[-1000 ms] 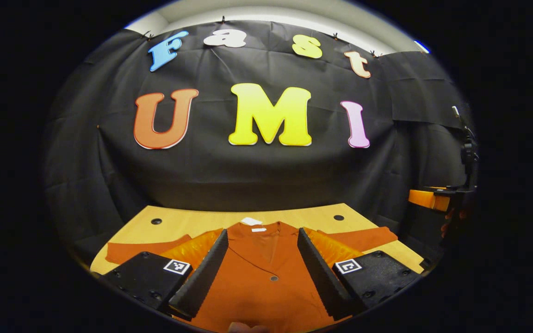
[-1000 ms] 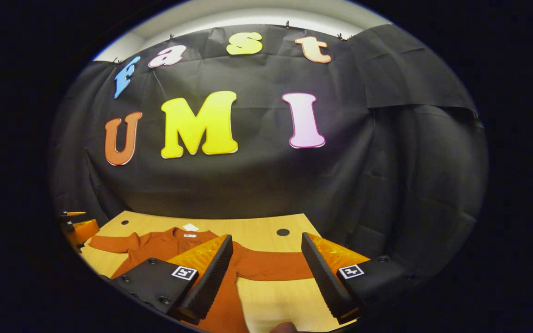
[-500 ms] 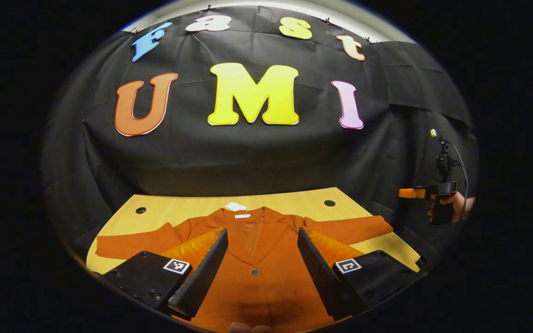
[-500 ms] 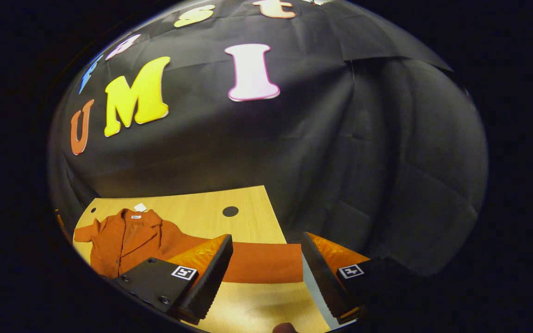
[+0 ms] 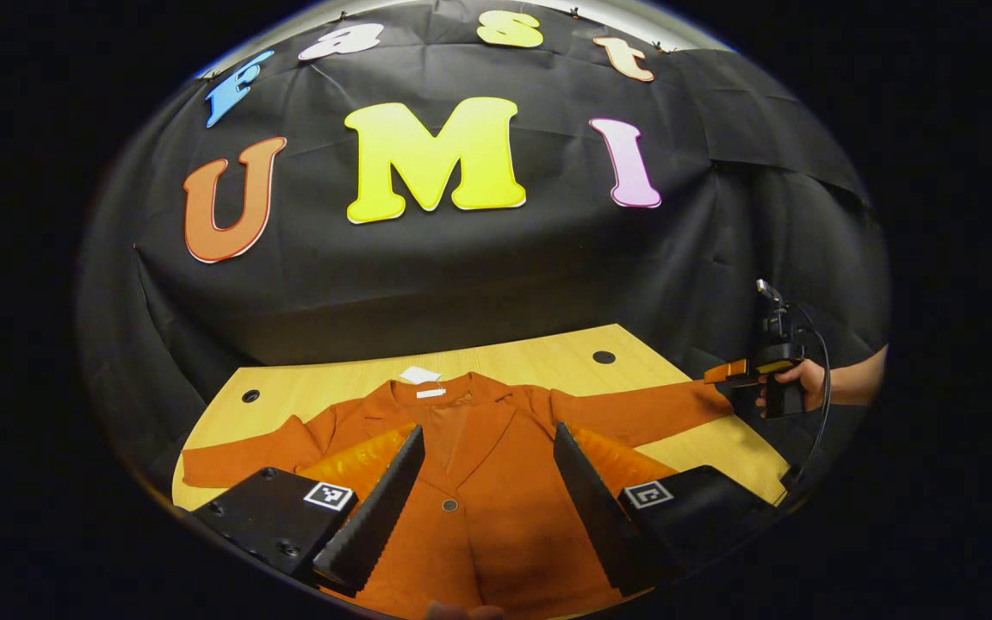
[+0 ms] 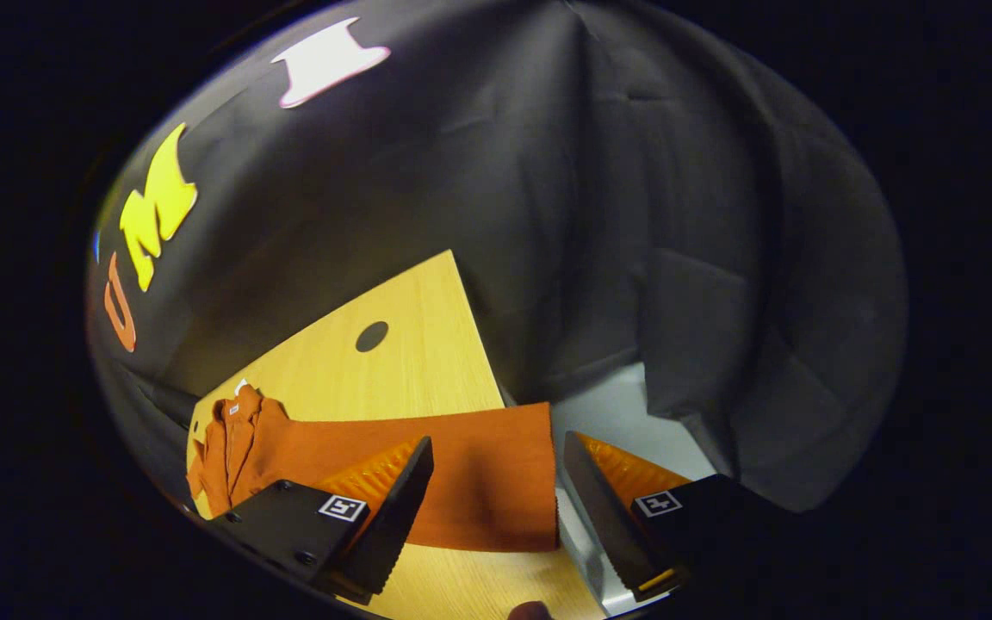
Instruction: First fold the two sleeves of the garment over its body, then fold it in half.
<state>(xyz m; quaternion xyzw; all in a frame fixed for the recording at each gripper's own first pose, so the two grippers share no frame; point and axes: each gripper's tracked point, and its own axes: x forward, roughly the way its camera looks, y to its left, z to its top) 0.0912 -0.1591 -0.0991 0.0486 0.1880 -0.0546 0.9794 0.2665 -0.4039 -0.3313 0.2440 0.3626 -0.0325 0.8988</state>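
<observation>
Two tools spread wide, left tool [image 5: 487,491] over garment [image 5: 479,448], right tool [image 6: 496,508] at sleeve cuff [image 6: 496,482], wooden table [image 6: 410,344].

Light wooden table [image 5: 548,362] with round holes [image 6: 372,336], grey floor [image 6: 625,413].

**What the views cut off or hide**

In the left gripper view, the jacket [image 5: 496,482] runs under the left claw [image 5: 486,495], whose fingers cover parts of its front; its hem is cut off at the near edge. The end of its left sleeve [image 5: 229,452] passes behind the claw's body. Far right, the right claw [image 5: 733,372] is too small to tell how its jaws stand, and the hand [image 5: 806,383] holding it is cut off at the forearm.

In the right gripper view, the right sleeve's [image 6: 453,469] near edge is partly hidden behind the claw's fingers [image 6: 393,508]. The jacket's body, far left, is small and cut by the edge. A fingertip [image 6: 530,611] shows at the bottom edge, cut off.
</observation>
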